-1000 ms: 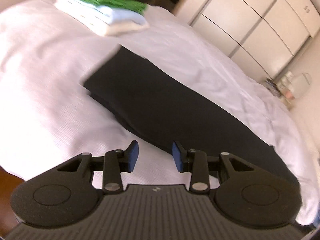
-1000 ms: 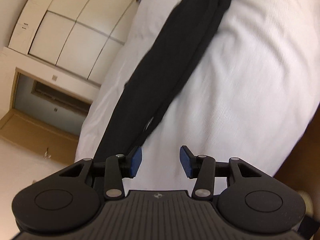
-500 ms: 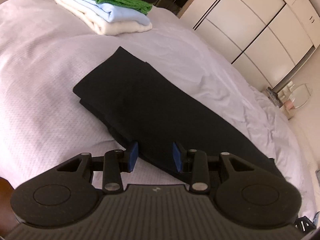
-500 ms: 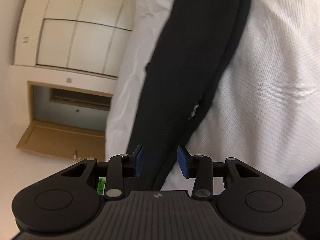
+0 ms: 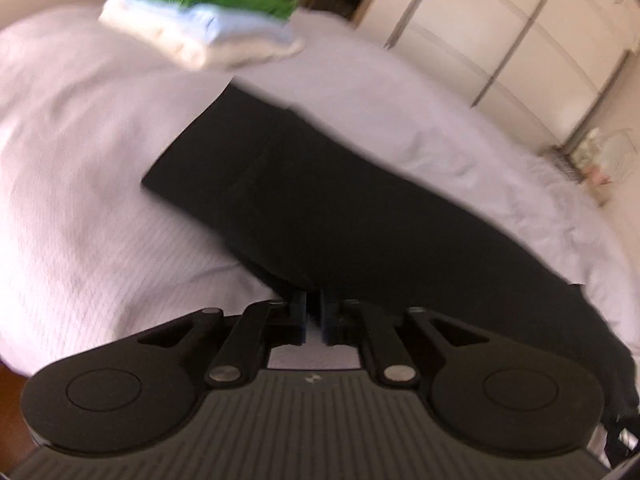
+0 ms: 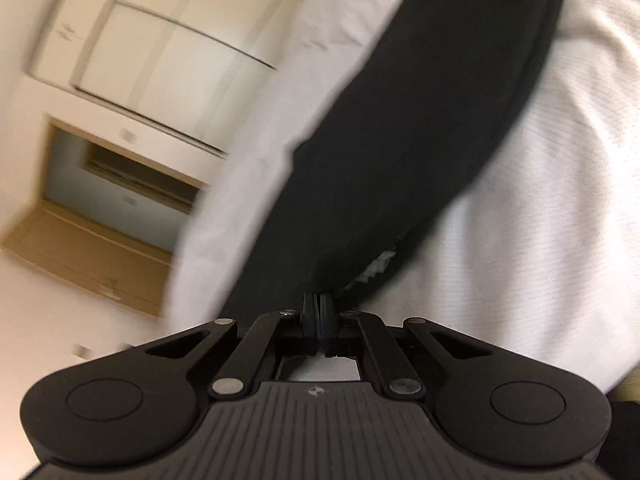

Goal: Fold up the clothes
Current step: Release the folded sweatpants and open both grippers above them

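In the left wrist view, a stack of folded clothes (image 5: 200, 20) sits far ahead of the left gripper (image 5: 313, 312) and off to its left, on the white bedspread (image 5: 80, 208): cream at the bottom, pale blue above it, green on top, with something dark over that, all smeared by blur. Nothing here serves as a container; the bed carries everything. Ahead and to the right of the tips stand white wardrobe doors (image 5: 520, 32). The black garment (image 5: 340, 208), folded into a long band, runs from just ahead-left of the tips away to the right. The left gripper tilts down toward the bed, and its jaws have just been closing; they now stand nearly together with the garment's near edge pinched between the blue pads.

In the right wrist view, a white cabinet (image 6: 160, 64) and a wooden recess (image 6: 100, 220) lie ahead-left of the right gripper (image 6: 319, 312), beyond the bed's edge. The same black garment (image 6: 420, 140) stretches from the tips up and away to the right over the bedspread (image 6: 540, 220), with a small pale label showing just right of the tips. This gripper also angles downward, and its jaws have just been closing; they are pressed tight together on the garment's end.
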`<state>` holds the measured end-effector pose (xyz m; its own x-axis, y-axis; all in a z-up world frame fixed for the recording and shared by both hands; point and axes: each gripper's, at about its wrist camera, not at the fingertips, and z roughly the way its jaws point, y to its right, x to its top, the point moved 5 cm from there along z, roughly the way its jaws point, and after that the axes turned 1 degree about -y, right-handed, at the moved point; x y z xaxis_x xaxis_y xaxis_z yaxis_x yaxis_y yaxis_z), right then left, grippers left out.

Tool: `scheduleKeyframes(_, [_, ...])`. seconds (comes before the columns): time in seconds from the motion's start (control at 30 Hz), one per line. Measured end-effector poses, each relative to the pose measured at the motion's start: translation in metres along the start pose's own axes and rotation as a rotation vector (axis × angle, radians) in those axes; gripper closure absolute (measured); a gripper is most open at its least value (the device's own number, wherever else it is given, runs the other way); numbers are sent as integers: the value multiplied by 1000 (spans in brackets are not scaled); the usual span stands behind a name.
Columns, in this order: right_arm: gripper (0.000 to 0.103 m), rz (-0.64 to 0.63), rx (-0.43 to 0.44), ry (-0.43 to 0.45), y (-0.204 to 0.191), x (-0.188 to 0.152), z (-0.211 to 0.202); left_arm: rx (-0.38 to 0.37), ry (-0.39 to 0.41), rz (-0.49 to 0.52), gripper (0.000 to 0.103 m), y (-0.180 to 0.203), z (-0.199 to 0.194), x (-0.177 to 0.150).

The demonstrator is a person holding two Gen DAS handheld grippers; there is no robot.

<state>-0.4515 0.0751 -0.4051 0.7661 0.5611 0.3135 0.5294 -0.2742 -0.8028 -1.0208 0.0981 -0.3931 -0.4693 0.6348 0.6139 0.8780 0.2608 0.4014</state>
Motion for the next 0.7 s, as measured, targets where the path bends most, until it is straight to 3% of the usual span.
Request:
scheduleKeyframes(0.07, [101,-43,-61,-45,1,-5,5,17,5,-7,94,0,0,2])
scheduleKeyframes(0.13, [95,-111,-112,-65,-4,-11,3,83,42,44,88,7,-10,6])
scheduleKeyframes(0.3, [85,-441,-235,98,-52,-6,-21,229,120,173,86,29,-37,4])
scheduleKeyframes(0.37, [68,-544,-252,144,-67,-4,-16,296,118,234,84,41,-38,1])
scheduleKeyframes(0.4, [68,-599,-263,164,-72,-6,-10,336,115,267,83,48,-36,-1])
scheduleKeyframes(0.5, [64,-722,-331,117,-67,-18,16,424,99,363,80,68,-28,-7])
scheduleKeyframes(0.6, [64,-772,-387,71,-51,-31,40,451,83,434,78,85,-25,-16])
scheduleKeyframes(0.7, [59,-805,-407,79,-52,-40,38,463,95,490,75,98,-28,-24])
